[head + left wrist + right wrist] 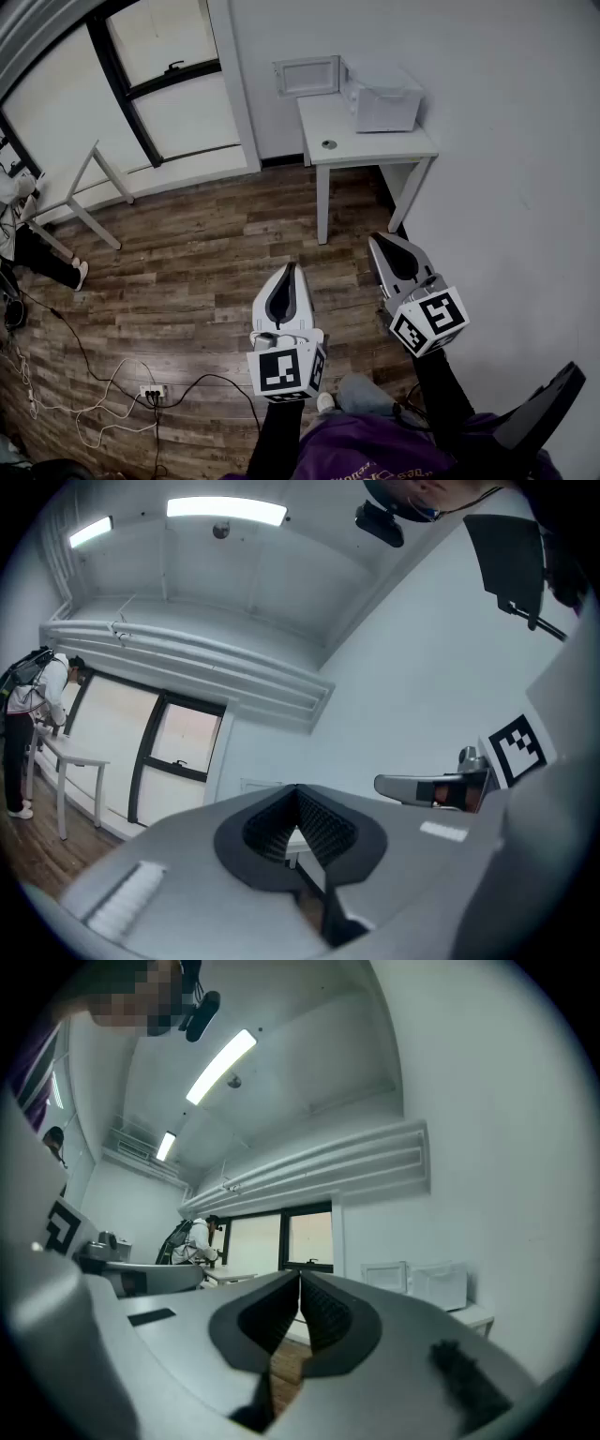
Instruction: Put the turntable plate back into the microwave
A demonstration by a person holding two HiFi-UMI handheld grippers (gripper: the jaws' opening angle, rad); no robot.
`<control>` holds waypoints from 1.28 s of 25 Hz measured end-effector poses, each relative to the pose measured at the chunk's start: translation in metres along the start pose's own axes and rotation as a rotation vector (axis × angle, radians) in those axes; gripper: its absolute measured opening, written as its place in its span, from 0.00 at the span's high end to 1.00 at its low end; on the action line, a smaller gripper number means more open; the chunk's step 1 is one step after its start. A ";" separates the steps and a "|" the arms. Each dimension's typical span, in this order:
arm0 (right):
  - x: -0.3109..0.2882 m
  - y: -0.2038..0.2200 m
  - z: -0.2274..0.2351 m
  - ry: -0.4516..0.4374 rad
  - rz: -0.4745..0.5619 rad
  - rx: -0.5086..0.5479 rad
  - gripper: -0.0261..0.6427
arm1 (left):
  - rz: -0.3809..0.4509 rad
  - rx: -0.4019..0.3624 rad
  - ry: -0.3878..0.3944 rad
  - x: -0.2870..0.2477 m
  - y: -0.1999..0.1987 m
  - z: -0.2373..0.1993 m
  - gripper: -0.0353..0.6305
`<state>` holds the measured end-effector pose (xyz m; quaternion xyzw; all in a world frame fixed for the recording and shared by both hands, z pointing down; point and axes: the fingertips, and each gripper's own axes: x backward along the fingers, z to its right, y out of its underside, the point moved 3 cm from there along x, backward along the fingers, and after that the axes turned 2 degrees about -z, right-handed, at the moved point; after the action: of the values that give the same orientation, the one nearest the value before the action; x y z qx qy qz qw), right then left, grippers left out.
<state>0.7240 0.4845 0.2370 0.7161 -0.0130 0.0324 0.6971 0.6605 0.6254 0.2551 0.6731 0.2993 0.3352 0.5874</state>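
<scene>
A white microwave (pixel 382 97) stands on a small white table (pixel 370 145) against the far wall, its door (pixel 307 75) swung open to the left. A small round thing (pixel 328 144) lies on the tabletop in front of the door; I cannot tell what it is. No turntable plate shows clearly. My left gripper (pixel 289 270) and right gripper (pixel 379 241) hover over the wooden floor well short of the table, both shut and empty, pointing toward it. The right gripper view shows the microwave (pixel 441 1283) and its door (pixel 384 1277) ahead.
A second white table (pixel 86 183) stands at the left by the window, with a person (pixel 21 230) at the left edge. Cables and a power strip (pixel 150 391) lie on the floor at lower left. A black object (pixel 544 412) juts in at the bottom right.
</scene>
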 end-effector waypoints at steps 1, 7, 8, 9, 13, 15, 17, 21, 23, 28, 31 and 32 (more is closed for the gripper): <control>-0.006 0.003 0.000 -0.003 -0.003 -0.003 0.94 | 0.001 0.002 -0.001 -0.004 0.001 -0.004 0.94; -0.050 0.018 -0.002 -0.046 -0.024 0.065 0.94 | 0.004 0.013 -0.023 -0.035 0.013 -0.032 0.94; -0.061 0.019 -0.001 -0.060 -0.028 0.088 0.94 | 0.004 0.016 -0.030 -0.044 0.015 -0.037 0.94; -0.071 0.021 0.001 -0.074 -0.031 0.097 0.94 | 0.002 0.017 -0.036 -0.054 0.017 -0.042 0.94; -0.115 0.026 0.027 -0.116 -0.032 0.047 0.94 | -0.007 0.006 -0.060 -0.101 0.019 -0.059 0.94; -0.140 0.025 0.043 -0.129 -0.032 0.028 0.94 | -0.007 0.001 -0.071 -0.126 0.016 -0.068 0.94; -0.164 0.027 0.058 -0.142 -0.036 0.008 0.94 | -0.009 -0.001 -0.088 -0.150 0.014 -0.078 0.94; -0.208 0.025 0.088 -0.170 -0.030 -0.007 0.94 | -0.003 0.002 -0.122 -0.200 0.012 -0.096 0.94; -0.225 0.028 0.105 -0.173 -0.032 -0.019 0.94 | -0.004 -0.002 -0.123 -0.224 0.013 -0.100 0.94; -0.258 0.036 0.138 -0.150 -0.055 -0.026 0.94 | -0.019 -0.003 -0.122 -0.263 0.018 -0.111 0.94; -0.278 0.046 0.153 -0.136 -0.084 -0.023 0.94 | -0.022 0.003 -0.148 -0.279 0.022 -0.120 0.94; -0.285 0.048 0.156 -0.140 -0.088 -0.032 0.94 | -0.022 0.006 -0.161 -0.283 0.024 -0.125 0.94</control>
<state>0.4415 0.3193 0.2628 0.7053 -0.0305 -0.0487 0.7066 0.3920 0.4704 0.2614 0.6962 0.2595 0.2724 0.6113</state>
